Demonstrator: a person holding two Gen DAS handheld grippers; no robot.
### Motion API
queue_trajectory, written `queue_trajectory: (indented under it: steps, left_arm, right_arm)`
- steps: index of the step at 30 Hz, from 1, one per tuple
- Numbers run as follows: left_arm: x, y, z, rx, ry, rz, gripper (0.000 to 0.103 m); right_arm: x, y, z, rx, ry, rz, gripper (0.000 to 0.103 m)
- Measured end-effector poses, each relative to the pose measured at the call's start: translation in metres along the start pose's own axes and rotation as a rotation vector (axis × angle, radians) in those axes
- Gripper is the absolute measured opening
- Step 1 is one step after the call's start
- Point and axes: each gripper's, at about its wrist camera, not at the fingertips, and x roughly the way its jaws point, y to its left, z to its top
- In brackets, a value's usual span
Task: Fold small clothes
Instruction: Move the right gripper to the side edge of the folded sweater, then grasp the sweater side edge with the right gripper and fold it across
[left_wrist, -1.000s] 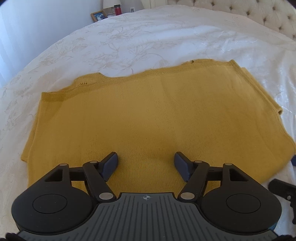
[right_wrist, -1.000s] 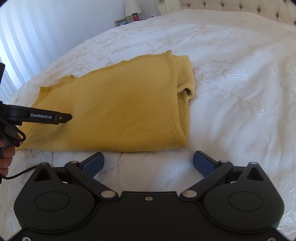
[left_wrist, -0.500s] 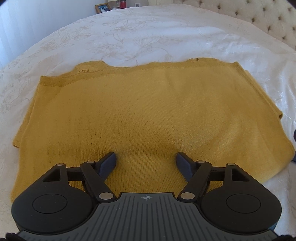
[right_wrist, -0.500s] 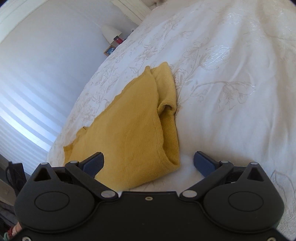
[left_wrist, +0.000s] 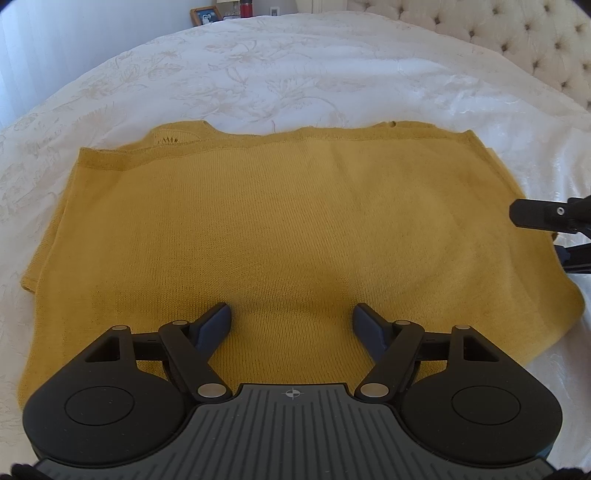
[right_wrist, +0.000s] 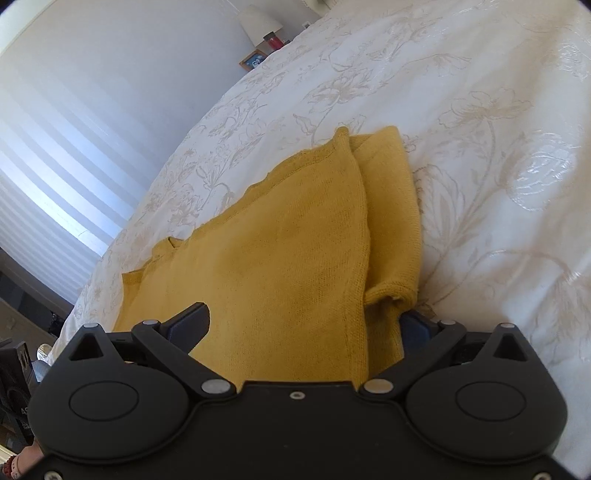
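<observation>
A mustard-yellow knit garment (left_wrist: 288, 229) lies folded flat on the white bed. My left gripper (left_wrist: 291, 325) is open and hovers over the garment's near edge, fingers apart and holding nothing. My right gripper (right_wrist: 303, 321) is open at the garment's (right_wrist: 288, 258) right end, straddling its folded edge. Its left finger (right_wrist: 188, 321) rests on top of the cloth and its right finger is mostly hidden behind a folded sleeve end (right_wrist: 391, 291). The right gripper's finger also shows in the left wrist view (left_wrist: 535, 214) at the garment's right side.
The white floral bedspread (left_wrist: 295, 74) surrounds the garment. A tufted headboard (left_wrist: 517, 40) is at the far right. A nightstand with a picture frame (left_wrist: 205, 14), a red bottle and a lamp (right_wrist: 258, 22) stands beyond the bed. Striped blinds (right_wrist: 44, 177) are at left.
My right gripper has tilted and moved in onto the garment's right end, its fingers now straddling the folded edge. My left gripper has shifted slightly forward over the garment and stays open.
</observation>
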Motion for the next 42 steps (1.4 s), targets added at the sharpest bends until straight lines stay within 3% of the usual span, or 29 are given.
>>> queue_trajectory:
  steps: [5, 8, 14, 18, 21, 25, 29, 36, 42]
  left_arm:
    - [-0.014, 0.018, 0.003, -0.044, -0.008, -0.088, 0.071]
    - [-0.030, 0.035, 0.000, -0.071, -0.025, -0.097, 0.071]
    - [-0.066, 0.086, -0.014, -0.070, -0.117, -0.054, 0.071]
    - [-0.078, 0.125, -0.023, -0.081, -0.149, -0.001, 0.072]
    - [-0.078, 0.154, -0.029, -0.111, -0.159, 0.028, 0.072]
    - [-0.069, 0.187, -0.034, -0.185, -0.145, 0.035, 0.072]
    - [-0.063, 0.215, -0.042, -0.288, -0.132, -0.024, 0.072]
    - [-0.077, 0.225, -0.044, -0.271, -0.148, -0.062, 0.072]
    - [-0.083, 0.231, -0.050, -0.282, -0.149, -0.072, 0.072]
  right_arm:
    - [0.006, -0.005, 0.011, 0.057, 0.000, 0.002, 0.098]
    - [0.005, -0.007, 0.013, 0.081, 0.006, -0.020, 0.088]
    - [0.004, 0.001, 0.013, 0.043, 0.026, -0.129, 0.063]
    - [0.004, 0.005, 0.014, 0.049, 0.039, -0.175, 0.038]
    - [0.005, 0.016, 0.013, 0.042, 0.032, -0.231, 0.029]
    - [0.010, 0.045, 0.016, -0.029, 0.026, -0.336, 0.024]
    - [0.008, 0.078, 0.019, -0.100, 0.015, -0.386, 0.023]
    - [0.009, 0.152, 0.023, -0.170, -0.027, -0.316, 0.019]
    - [0.048, 0.226, 0.014, -0.240, 0.034, -0.220, 0.019]
